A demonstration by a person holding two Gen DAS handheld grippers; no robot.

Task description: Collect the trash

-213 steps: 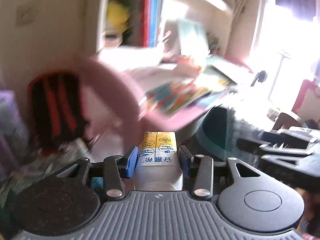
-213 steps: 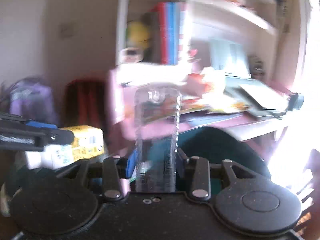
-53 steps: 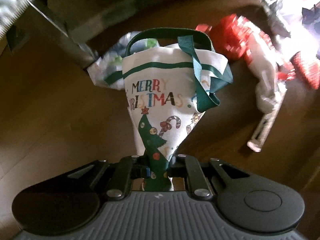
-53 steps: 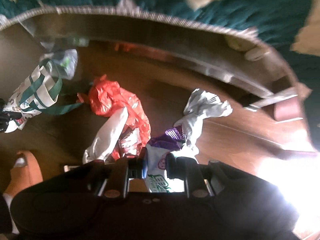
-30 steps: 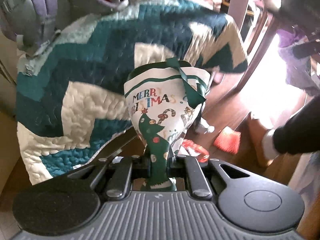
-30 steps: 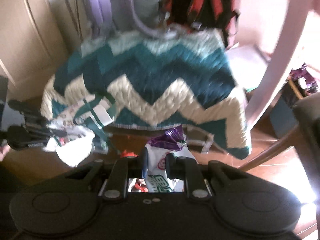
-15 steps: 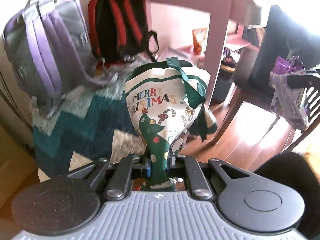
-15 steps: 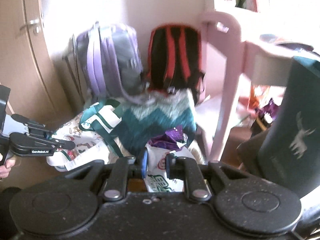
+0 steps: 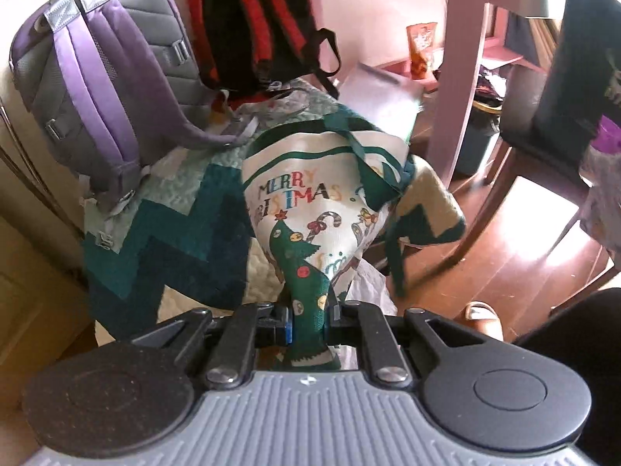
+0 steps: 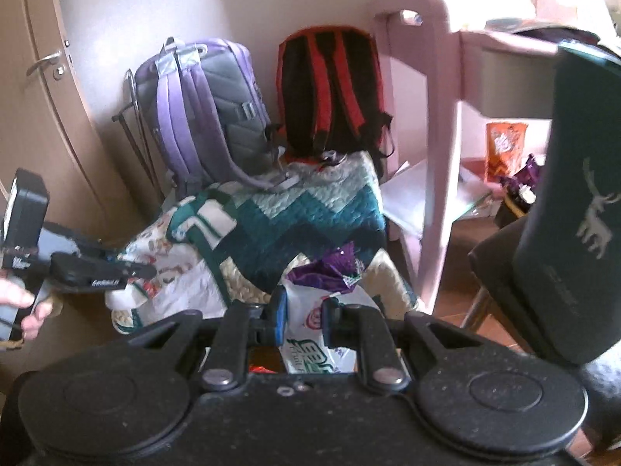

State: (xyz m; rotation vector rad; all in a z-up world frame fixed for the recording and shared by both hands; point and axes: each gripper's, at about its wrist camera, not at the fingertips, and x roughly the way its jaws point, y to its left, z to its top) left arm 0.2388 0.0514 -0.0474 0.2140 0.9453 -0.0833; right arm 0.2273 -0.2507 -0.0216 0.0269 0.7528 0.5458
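Note:
My left gripper [image 9: 309,320] is shut on the bottom end of a white Christmas tote bag [image 9: 322,198] with green trim and handles, held up in the air. The right wrist view shows that gripper [image 10: 134,270] at the left, held by a hand, with the same tote bag [image 10: 174,260] hanging from it. My right gripper [image 10: 304,316] is shut on a white and purple plastic wrapper [image 10: 324,291]. At the right edge of the left wrist view the wrapper [image 9: 603,178] shows as a blurred shape.
A teal zigzag quilt [image 10: 310,217] covers furniture ahead, with a purple backpack [image 10: 205,116] and a red-black backpack [image 10: 330,89] on it. A pink desk leg [image 10: 442,155] stands to the right, a dark chair [image 10: 562,213] beside it. A foot [image 9: 481,316] rests on the wooden floor.
Both grippers have risen from near the floor with their loads still clamped. The views swung up from the quilt's side to the backpacks and the desk.

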